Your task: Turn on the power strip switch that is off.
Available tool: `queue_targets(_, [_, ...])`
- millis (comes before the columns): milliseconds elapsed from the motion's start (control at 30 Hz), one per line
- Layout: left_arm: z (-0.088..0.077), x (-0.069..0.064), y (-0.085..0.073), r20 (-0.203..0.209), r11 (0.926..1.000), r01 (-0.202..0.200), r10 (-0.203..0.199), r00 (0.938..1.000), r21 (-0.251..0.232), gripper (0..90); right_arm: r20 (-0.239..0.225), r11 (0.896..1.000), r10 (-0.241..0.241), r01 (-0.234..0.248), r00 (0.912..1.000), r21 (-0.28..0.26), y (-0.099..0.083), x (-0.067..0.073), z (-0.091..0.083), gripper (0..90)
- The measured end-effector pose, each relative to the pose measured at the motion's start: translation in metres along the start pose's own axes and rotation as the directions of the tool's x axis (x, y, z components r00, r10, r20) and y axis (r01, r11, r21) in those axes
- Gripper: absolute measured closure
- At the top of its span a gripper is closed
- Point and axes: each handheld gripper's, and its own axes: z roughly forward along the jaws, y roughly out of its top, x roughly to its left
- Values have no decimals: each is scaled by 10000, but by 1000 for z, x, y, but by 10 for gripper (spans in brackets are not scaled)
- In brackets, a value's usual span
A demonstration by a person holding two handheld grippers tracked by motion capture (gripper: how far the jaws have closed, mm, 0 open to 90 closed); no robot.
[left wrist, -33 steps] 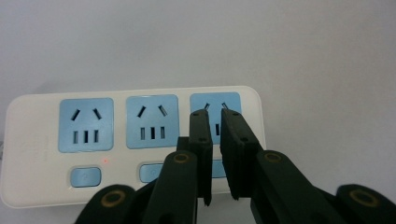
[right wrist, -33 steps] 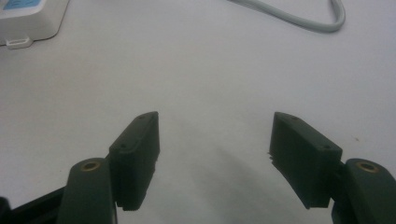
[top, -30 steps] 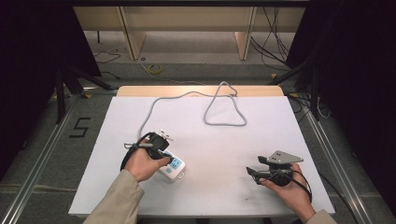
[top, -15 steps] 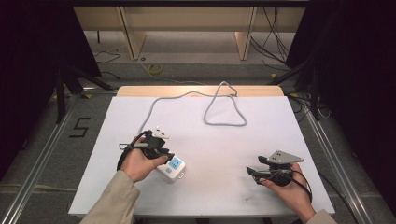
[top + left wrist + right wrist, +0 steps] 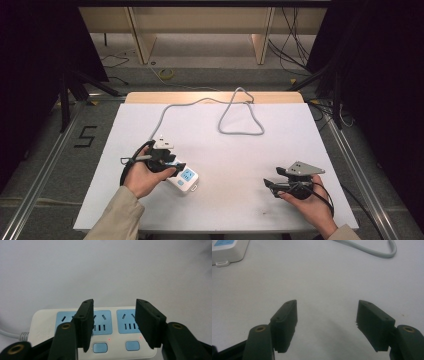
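left claw (image 5: 112, 325) | opening, empty | hides power strip (image 5: 50, 322) sockets

Bare table (image 5: 235, 165) is lying open between the power strip (image 5: 184, 179) and the right gripper (image 5: 270, 186); the grey cable (image 5: 240, 131) is looping across the far half.
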Motion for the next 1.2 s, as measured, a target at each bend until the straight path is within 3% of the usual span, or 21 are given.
queue_targets(367, [-3,-2,-9,45,9940,-457,464,9989,-998,341,-48,10000,21,-21,10000,-78,0,0,0,339])
queue_targets(533, [-4,-3,-14,290,9899,-686,728,9969,-1238,305,-61,10000,18,-18,10000,-82,0,1,0,339])
queue_targets(667, [-5,-4,-19,363,9876,-661,720,9967,-1426,287,-91,10000,22,-23,10000,-90,0,1,0,338])
queue_targets(1200, [-16,7,-47,-95,9780,-553,545,9985,-2012,242,-323,9998,-100,94,9994,-193,1,3,0,330])
